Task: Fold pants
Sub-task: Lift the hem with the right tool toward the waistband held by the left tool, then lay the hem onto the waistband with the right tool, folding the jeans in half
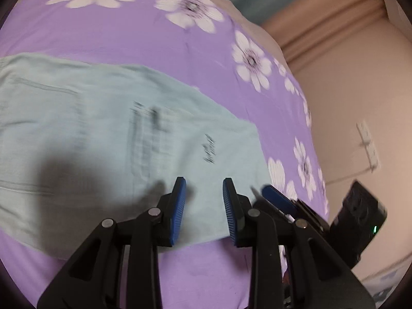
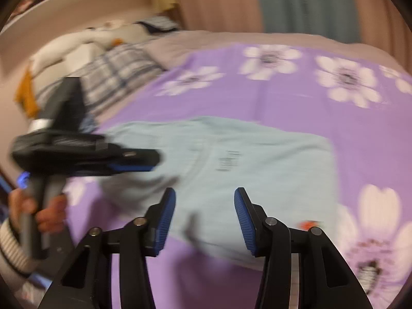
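Pale mint-green pants (image 1: 108, 139) lie flat on a purple flowered bed sheet (image 1: 128, 33), with small dark print near the hem end. They also show in the right wrist view (image 2: 244, 159). My left gripper (image 1: 204, 188) is open and empty, just above the pants' near edge. My right gripper (image 2: 204, 195) is open and empty above the pants' near edge. The right gripper shows at the right of the left wrist view (image 1: 280, 198). The left gripper (image 2: 134, 161) shows at the left of the right wrist view, held by a hand; both views are blurred.
A pile of bedding and a plaid cloth (image 2: 116, 74) lie at the bed's far left. Curtains (image 2: 296, 2) hang behind the bed. A wall with a power strip (image 1: 368, 141) stands to the right of the bed.
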Demonstrator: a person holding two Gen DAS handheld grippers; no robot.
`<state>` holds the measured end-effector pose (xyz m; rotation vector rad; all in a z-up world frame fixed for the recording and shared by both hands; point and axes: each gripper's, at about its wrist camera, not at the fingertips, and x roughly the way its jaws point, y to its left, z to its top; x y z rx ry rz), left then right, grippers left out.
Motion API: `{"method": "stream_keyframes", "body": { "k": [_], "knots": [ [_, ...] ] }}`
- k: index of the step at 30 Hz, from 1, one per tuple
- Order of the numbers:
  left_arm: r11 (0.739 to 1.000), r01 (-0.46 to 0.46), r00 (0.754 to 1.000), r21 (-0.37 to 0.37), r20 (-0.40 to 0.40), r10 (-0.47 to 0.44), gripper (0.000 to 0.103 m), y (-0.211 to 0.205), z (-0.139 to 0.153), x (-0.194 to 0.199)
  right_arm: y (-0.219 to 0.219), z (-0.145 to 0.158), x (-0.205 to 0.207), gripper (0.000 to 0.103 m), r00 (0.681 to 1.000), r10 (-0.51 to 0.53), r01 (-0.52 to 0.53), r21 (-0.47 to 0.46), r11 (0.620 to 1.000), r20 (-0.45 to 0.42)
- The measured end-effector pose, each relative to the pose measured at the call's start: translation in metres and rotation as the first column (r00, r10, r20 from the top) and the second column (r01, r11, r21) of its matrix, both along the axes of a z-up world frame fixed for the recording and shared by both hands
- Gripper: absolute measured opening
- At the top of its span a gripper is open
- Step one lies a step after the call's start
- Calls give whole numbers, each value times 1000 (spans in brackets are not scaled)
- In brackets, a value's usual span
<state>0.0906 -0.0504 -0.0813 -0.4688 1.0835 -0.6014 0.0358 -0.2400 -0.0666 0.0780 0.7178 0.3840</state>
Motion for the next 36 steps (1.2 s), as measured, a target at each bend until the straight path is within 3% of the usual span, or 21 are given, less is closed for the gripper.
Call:
{"method": "stream_keyframes", "body": {
  "k": [3,4,5,6,8,11,16,22,27,30,33,36],
  "knots": [
    [996,6,1000,89,-10,-5,27,-19,-20,-4,-17,-11,5,26,997,-64,64,-11,998,-52],
    [992,0,1000,128,-10,2,26,-20,-26,-6,-17,-17,8,24,995,-71,69,-32,997,-73],
    [983,-19,1000,181,2,19,19,-18,-34,-10,-17,-25,13,20,992,-76,70,-60,996,-99],
    [982,-33,999,186,19,30,13,-13,-37,-14,-16,-35,18,17,988,-76,65,-84,994,-134],
    [986,-59,998,153,29,55,12,1,-38,-18,-13,-44,26,16,982,-72,52,-113,992,-175],
    [994,-57,998,94,7,57,12,12,-40,-20,-1,-29,28,16,984,-66,42,-146,988,-165],
    [996,-53,999,75,-7,53,12,13,-41,-17,37,-13,39,16,991,90,-102,-124,987,-100],
    [999,-36,999,20,-32,37,9,17,-44,-12,92,-37,97,15,953,214,-251,-169,953,-214],
    [999,-35,999,15,-38,36,9,15,-45,-10,112,-35,133,14,947,203,-242,-141,960,-248],
    [999,-36,998,6,-43,36,9,16,-47,-10,113,-37,127,14,950,204,-241,-139,960,-237],
    [999,-46,997,-3,-57,45,9,17,-47,-9,101,-31,119,14,953,191,-212,-67,975,-233],
    [999,-48,997,2,-63,48,9,18,-48,-9,82,-17,89,14,972,169,-176,-29,984,-163]
  ]
}}
